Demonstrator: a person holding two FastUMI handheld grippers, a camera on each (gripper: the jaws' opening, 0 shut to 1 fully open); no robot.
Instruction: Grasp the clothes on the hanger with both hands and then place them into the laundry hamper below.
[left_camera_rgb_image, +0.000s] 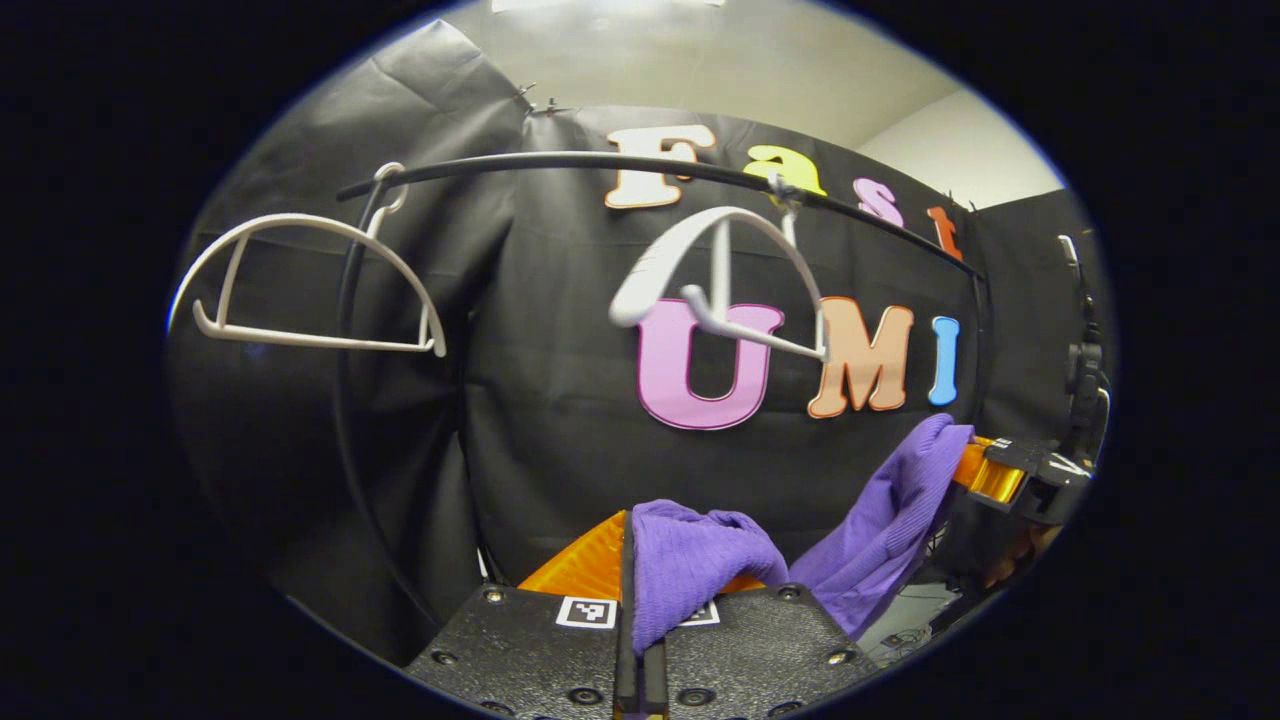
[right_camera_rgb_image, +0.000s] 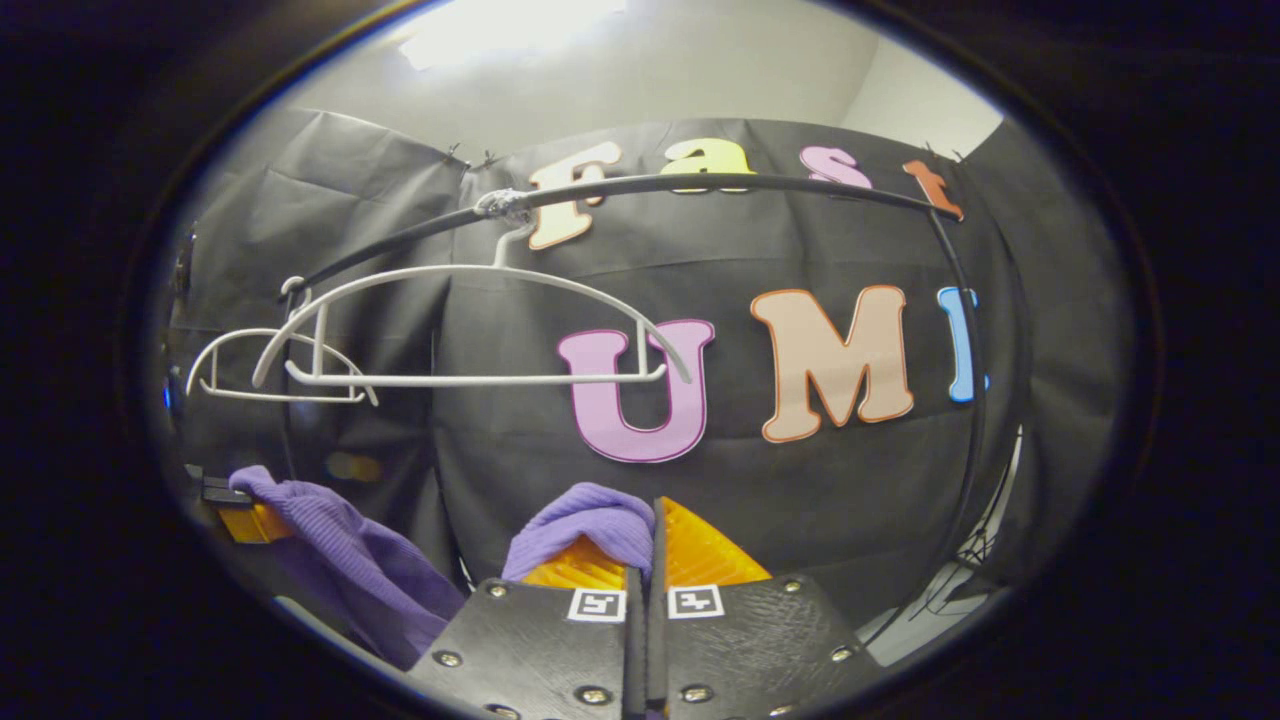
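Purple garment (left_camera_rgb_image: 690, 560) — off its hanger (left_camera_rgb_image: 720, 290), clenched by our left gripper (left_camera_rgb_image: 640, 600) and right gripper (right_camera_rgb_image: 645, 560); hamper apparently below — lower both together.

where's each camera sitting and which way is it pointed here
Left gripper view: rides on the left gripper, facing forward and a bit up at the black rail and two bare white hangers; its own fingers pinch the purple garment, with the right gripper at the right.
Right gripper view: rides on the right gripper, facing the same rail and hangers; its fingers pinch the garment, with the left gripper at the left.
Shared: rail, hangers, the garment stretched between both grippers.
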